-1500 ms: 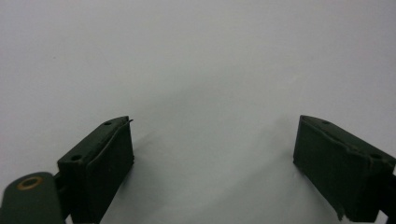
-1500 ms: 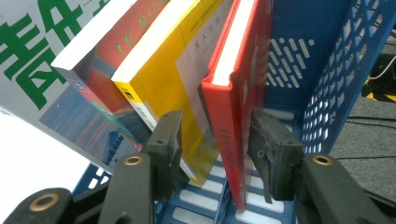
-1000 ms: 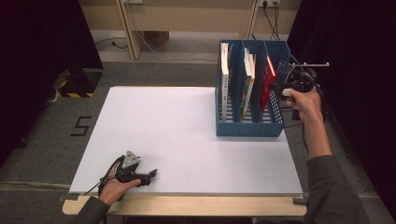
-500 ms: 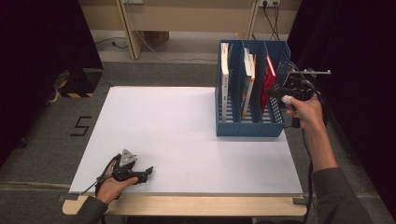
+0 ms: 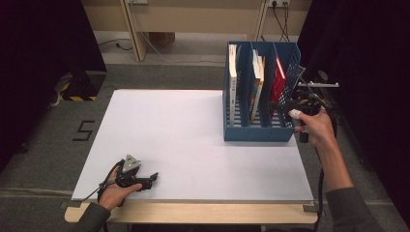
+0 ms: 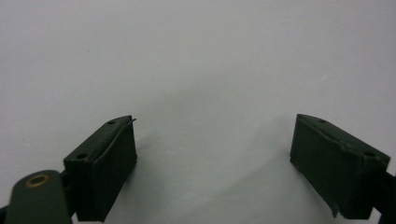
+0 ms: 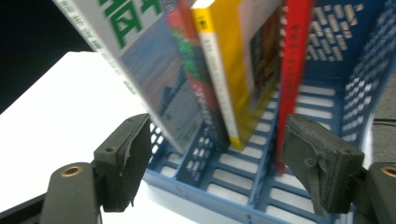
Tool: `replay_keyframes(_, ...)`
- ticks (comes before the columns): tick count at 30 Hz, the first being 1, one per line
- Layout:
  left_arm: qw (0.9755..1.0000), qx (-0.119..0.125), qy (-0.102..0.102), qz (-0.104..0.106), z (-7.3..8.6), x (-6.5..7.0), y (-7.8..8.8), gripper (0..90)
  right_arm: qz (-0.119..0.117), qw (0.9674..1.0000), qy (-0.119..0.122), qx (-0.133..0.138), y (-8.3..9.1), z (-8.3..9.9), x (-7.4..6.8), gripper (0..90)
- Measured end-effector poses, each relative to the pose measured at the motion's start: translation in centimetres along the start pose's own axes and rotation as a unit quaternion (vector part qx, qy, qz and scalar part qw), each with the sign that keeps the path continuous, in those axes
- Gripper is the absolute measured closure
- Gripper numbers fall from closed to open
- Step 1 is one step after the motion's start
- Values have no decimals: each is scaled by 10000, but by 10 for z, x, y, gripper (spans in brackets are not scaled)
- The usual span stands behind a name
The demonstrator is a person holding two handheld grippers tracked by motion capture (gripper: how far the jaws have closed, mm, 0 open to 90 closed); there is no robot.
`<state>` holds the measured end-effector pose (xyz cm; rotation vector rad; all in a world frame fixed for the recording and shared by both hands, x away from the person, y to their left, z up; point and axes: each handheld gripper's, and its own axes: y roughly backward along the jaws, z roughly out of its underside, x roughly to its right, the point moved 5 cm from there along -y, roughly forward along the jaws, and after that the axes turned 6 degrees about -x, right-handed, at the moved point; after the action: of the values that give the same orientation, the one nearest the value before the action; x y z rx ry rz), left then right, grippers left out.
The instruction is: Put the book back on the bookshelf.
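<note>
**Right fingers spread before the book rack**

The right gripper (image 5: 286,105) sits at the right end of the blue rack (image 5: 256,133), which stands at the far right of the white surface (image 5: 193,140). Its fingers (image 7: 126,158) have just been opening and now stand wide with nothing between them. Just beyond them, in the right gripper view, the books lean in the rack's compartments: a red book (image 7: 294,70) ahead of the right finger, a yellow book (image 7: 224,70) between the two fingers' lines, and a grey-covered book (image 7: 144,60) above the left finger. None touches the fingers.

The left gripper (image 5: 145,181) rests low at the near left edge of the surface, held in the person's hand, well apart from the rack. Its fingers (image 6: 105,163) stand apart over bare white surface, holding nothing.
</note>
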<state>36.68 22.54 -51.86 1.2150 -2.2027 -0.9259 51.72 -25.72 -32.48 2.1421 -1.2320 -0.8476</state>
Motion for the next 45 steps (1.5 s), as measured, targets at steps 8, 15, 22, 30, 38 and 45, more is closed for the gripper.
replay_keyframes(8,10000,27,-4,10,0,0,0,133,-216,9997,87,29,-2,15,-14,214)
replay_keyframes(15,10000,27,-4,11,0,0,0,133,-402,9990,181,14,-7,30,-25,204)
replay_keyframes(22,10000,31,2,13,0,0,0,133,-441,9986,290,-19,-8,43,-34,202)
replay_keyframes(30,10000,34,-4,18,0,0,0,133,-528,9979,375,-22,-10,57,-44,202)
replay_keyframes(38,10000,25,-1,24,0,0,0,132,-730,9965,405,-103,-19,79,-61,204)
replay_keyframes(45,10000,25,-3,27,0,0,0,132,-953,9944,425,-152,-29,95,-73,205)
